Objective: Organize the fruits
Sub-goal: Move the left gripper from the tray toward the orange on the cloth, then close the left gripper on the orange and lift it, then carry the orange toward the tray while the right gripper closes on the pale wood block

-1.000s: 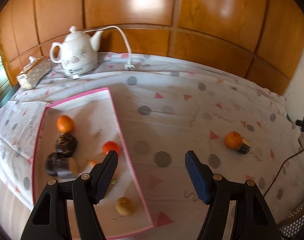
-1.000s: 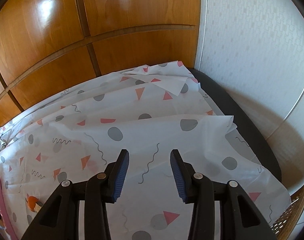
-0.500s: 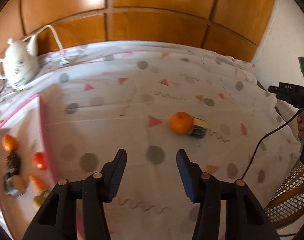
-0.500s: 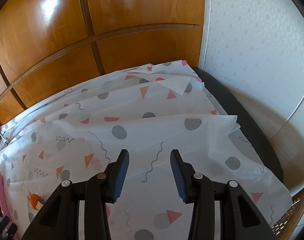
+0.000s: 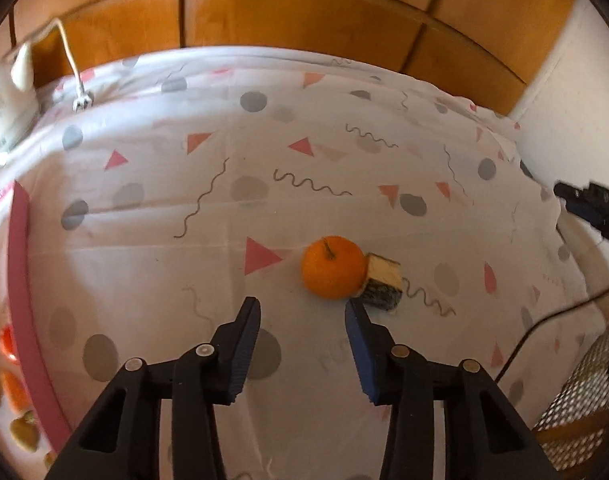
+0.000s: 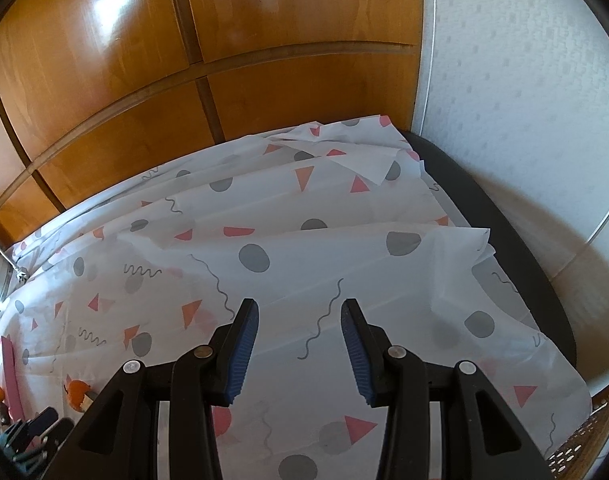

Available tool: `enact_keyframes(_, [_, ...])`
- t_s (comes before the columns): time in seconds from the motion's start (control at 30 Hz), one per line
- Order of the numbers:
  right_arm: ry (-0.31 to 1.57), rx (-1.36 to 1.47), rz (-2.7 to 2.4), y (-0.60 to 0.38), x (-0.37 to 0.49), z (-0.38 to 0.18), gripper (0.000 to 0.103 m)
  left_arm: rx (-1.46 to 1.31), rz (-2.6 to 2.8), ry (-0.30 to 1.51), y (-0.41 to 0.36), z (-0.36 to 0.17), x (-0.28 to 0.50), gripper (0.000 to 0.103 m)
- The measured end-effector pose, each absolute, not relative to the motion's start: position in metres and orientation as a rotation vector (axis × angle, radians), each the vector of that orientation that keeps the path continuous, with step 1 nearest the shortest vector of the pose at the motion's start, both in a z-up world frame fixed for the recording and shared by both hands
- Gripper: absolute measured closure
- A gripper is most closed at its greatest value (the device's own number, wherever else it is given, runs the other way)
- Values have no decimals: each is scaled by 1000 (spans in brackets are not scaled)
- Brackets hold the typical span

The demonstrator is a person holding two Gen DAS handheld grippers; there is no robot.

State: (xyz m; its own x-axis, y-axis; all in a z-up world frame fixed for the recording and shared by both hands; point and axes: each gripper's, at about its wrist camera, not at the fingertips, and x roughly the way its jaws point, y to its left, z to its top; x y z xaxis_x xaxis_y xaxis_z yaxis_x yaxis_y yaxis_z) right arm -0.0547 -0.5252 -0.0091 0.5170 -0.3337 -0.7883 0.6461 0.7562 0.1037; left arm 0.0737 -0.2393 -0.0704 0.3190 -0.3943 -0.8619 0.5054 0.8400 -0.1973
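An orange mandarin [image 5: 331, 267] lies on the patterned tablecloth, touching a small dark-skinned cut piece with a pale face [image 5: 381, 282] on its right. My left gripper [image 5: 302, 312] is open and empty, just short of the mandarin and slightly to its left. At the far left a pink-edged mat [image 5: 22, 280] holds several fruits, among them a red one [image 5: 7, 344] and a yellowish one [image 5: 23, 432]. My right gripper [image 6: 300, 314] is open and empty over bare cloth; the mandarin [image 6: 77, 394] shows small at its lower left.
A white teapot [image 5: 4, 96] with a cord [image 5: 70, 60] stands at the back left. Wood panels line the back wall. The other gripper [image 5: 596, 208] and a black cable [image 5: 544, 324] are at the right, with a wicker basket [image 5: 580, 408] below the table edge.
My left gripper has swung right, away from the mat, and closed in on the mandarin, which now sits just ahead of its fingers. The right gripper has barely moved.
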Motion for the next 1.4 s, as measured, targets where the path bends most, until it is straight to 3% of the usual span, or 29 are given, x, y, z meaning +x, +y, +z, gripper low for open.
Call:
enact_keyframes(0.5, [871, 420, -604, -526, -51, -15, 59, 28, -654, 1122, -273, -90, 103, 50])
enact_keyframes(0.63, [886, 417, -605, -526, -49, -18, 59, 26, -707, 1130, -280, -94, 105, 62])
enact_keyframes(1.1, [933, 393, -558, -521, -42, -26, 59, 142, -599, 1055, -207, -86, 63, 62])
enact_keyframes(1.4, [957, 348, -450, -499, -32, -28, 59, 166, -609, 1022, -209, -97, 56, 63])
